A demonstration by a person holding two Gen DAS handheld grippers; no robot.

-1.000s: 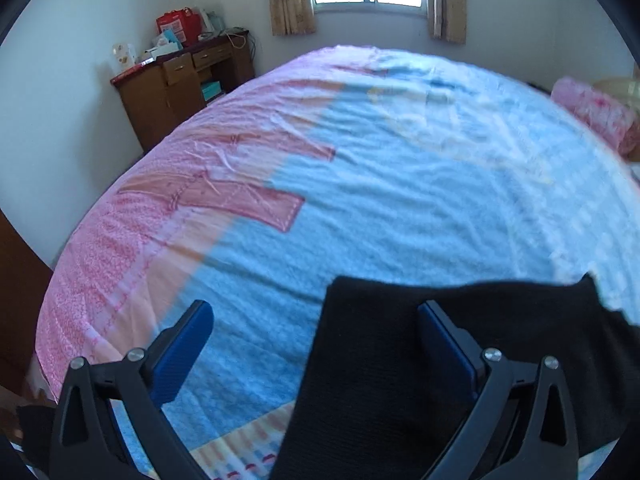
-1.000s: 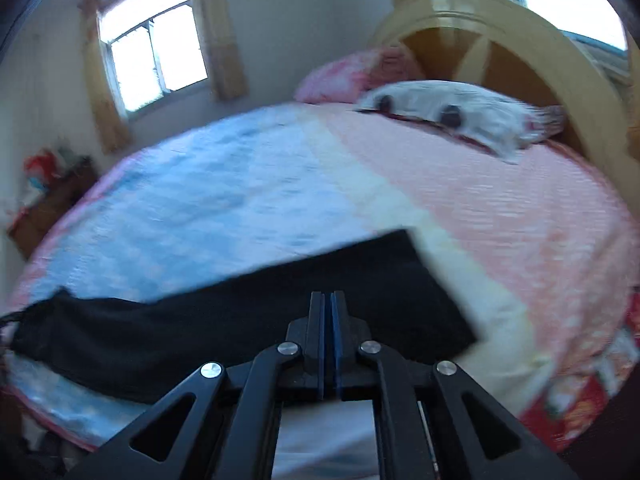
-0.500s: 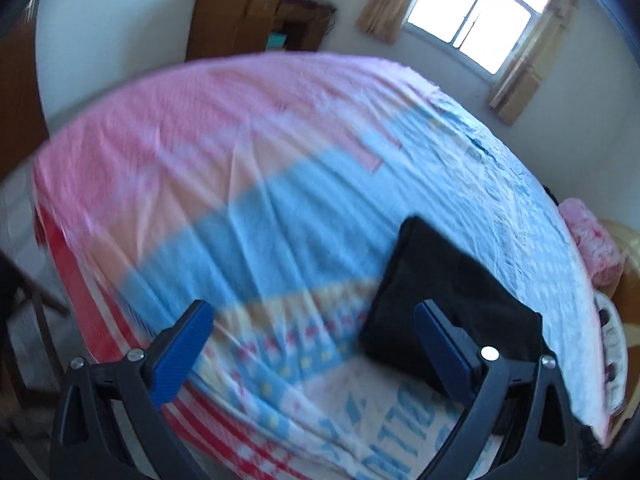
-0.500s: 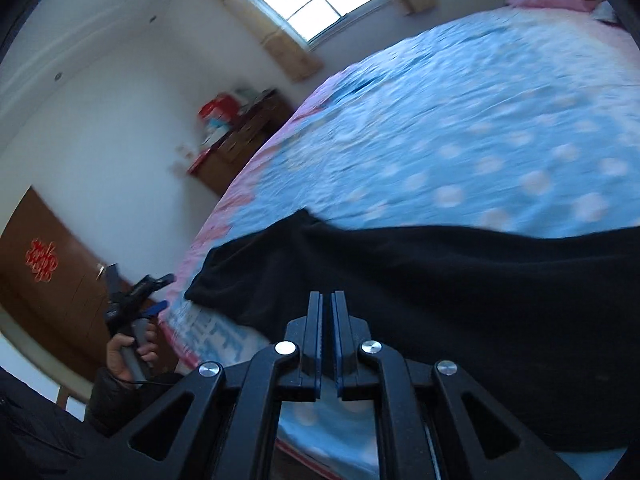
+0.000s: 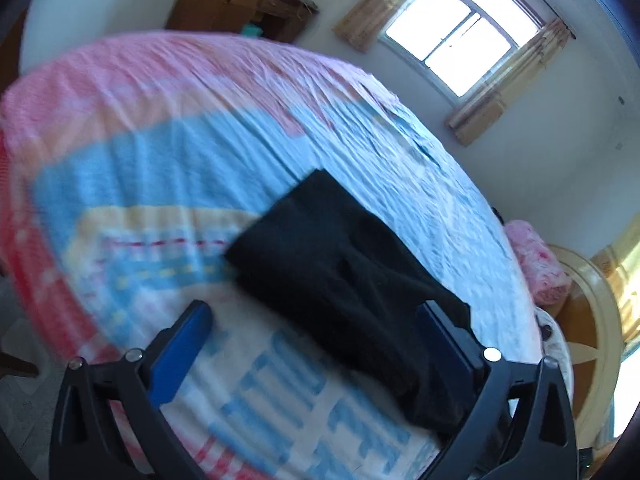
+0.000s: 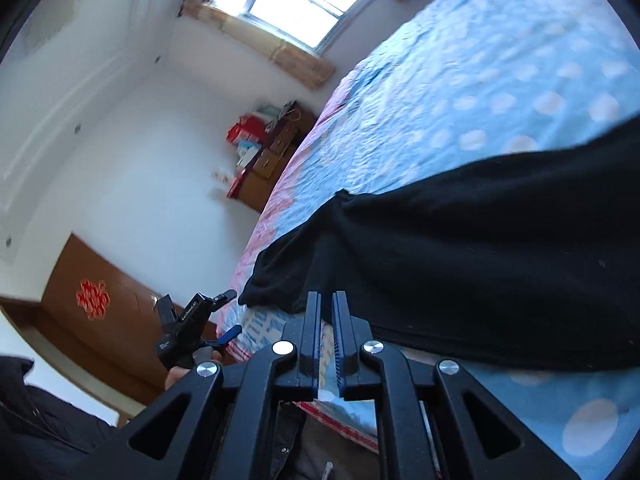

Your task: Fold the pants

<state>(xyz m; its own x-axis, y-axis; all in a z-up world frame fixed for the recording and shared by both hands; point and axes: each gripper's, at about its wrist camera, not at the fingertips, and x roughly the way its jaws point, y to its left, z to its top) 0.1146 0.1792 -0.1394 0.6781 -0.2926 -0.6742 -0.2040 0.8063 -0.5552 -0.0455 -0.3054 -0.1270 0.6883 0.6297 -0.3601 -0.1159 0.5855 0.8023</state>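
Observation:
Black pants (image 5: pixel 344 280) lie folded in a long band on the bed near its front edge; they also show in the right wrist view (image 6: pixel 480 248). My left gripper (image 5: pixel 316 320) is open and empty, held above the bed's edge, its right finger over the pants. It also shows in the right wrist view (image 6: pixel 224 316), held in a hand off the bed's side. My right gripper (image 6: pixel 326 300) has its jaws almost together with a thin gap, nothing between them, just short of the pants' near edge.
The bed (image 5: pixel 180 160) has a blue and pink patterned cover. A wooden dresser (image 5: pixel 240 4) stands by the far wall, a window (image 5: pixel 452 44) beside it. A pink pillow (image 5: pixel 536 264) and the wooden headboard (image 5: pixel 588 320) are at the right. A brown door (image 6: pixel 92 312) is behind the hand.
Both grippers have pulled back and swung away from the pants. The left one moved off the pants' end towards the bed's edge. The right one turned left and its jaws parted slightly.

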